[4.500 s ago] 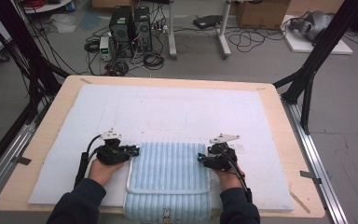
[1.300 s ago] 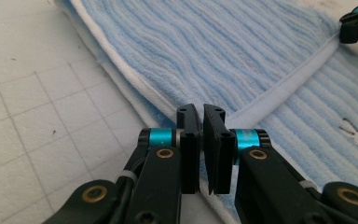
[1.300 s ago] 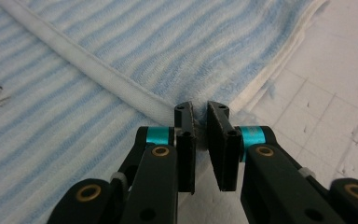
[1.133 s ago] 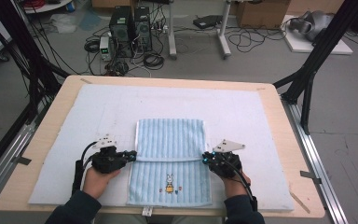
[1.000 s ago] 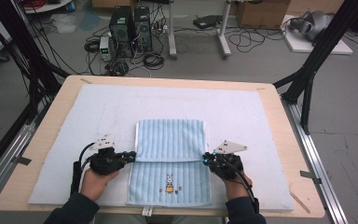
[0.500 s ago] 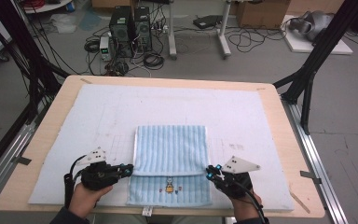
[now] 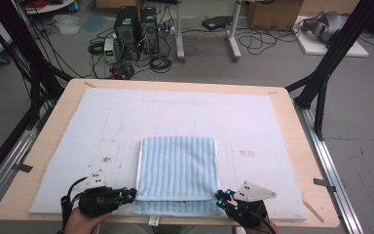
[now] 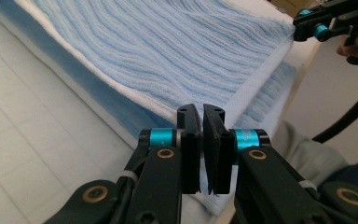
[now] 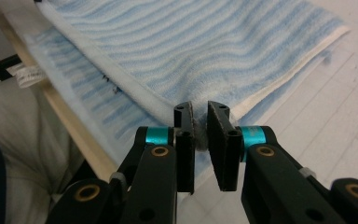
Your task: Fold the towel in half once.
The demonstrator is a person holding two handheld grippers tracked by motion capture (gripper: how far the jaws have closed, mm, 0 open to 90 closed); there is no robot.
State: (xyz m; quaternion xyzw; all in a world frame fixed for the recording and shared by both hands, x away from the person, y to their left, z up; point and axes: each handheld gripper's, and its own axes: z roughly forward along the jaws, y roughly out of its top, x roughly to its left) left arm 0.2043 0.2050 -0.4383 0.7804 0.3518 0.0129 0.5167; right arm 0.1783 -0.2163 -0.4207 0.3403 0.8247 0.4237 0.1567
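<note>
A light blue striped towel (image 7: 177,165) lies folded on the white mat (image 7: 102,126) near the table's front edge. Its top layer ends just short of the lower layer's near edge. My left gripper (image 7: 130,195) is at the top layer's near left corner, shut on the towel edge (image 8: 168,51); in the left gripper view the jaws stand almost together. My right gripper (image 7: 220,197) is at the near right corner. In the right gripper view, white towel hem (image 9: 196,128) is pinched between its pads, and the towel (image 9: 205,46) spreads beyond.
The wooden table (image 7: 44,161) carries the mat; its front edge (image 9: 74,135) runs close under both hands. A small white label (image 9: 28,74) hangs off the towel's near edge. Black frame poles (image 7: 331,53) flank the table. Computers (image 7: 136,29) and cables sit on the floor behind.
Both grippers have moved toward the table's near edge, drawing the towel's top layer over the lower one. The printed figure on the lower layer is now covered.
</note>
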